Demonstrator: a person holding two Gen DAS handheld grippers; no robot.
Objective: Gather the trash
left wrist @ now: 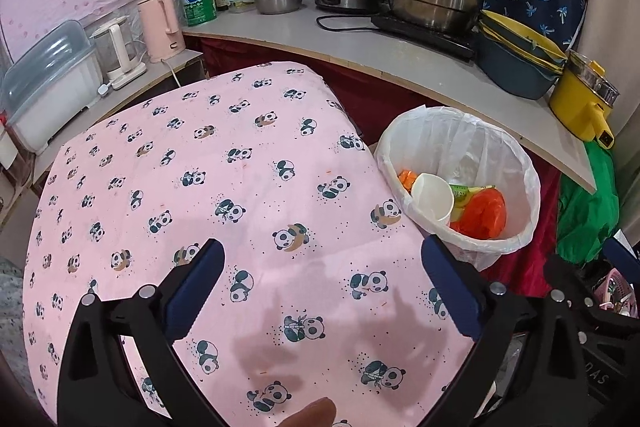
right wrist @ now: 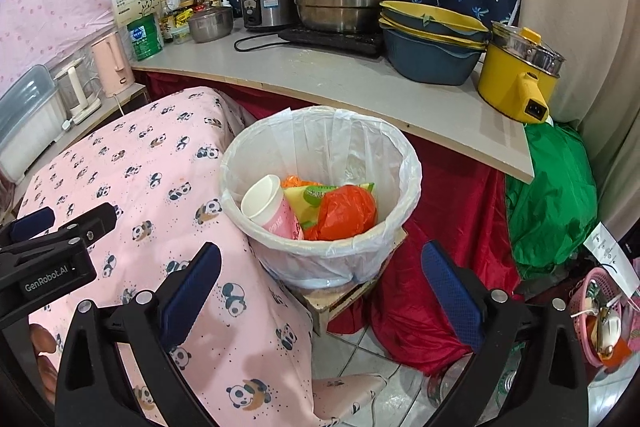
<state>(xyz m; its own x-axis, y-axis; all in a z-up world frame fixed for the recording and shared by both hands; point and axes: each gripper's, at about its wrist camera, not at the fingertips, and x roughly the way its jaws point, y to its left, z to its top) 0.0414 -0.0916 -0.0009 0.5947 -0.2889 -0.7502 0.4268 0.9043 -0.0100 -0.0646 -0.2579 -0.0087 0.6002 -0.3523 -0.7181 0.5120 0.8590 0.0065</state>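
Observation:
A trash bin lined with a white bag [right wrist: 320,259] [left wrist: 516,239] stands on a small wooden box beside the table. Inside lie a pink and white paper cup [right wrist: 266,205] [left wrist: 432,195], an orange plastic bag [right wrist: 346,213] [left wrist: 482,213] and a green and yellow wrapper [right wrist: 316,195]. My right gripper [right wrist: 320,277] hangs open just in front of the bin, nothing between its blue pads. My left gripper [left wrist: 322,277] is open above the pink panda tablecloth [left wrist: 200,187], to the left of the bin, also holding nothing. The left gripper's black body [right wrist: 52,259] shows at the left edge of the right wrist view.
A grey counter [right wrist: 320,79] behind the bin carries steel pots, a rice cooker, stacked blue and yellow basins and a yellow electric pot [right wrist: 516,83]. Red cloth hangs beneath it. A green bag [right wrist: 552,203] and a pink basket [right wrist: 600,311] sit at the right on the tiled floor.

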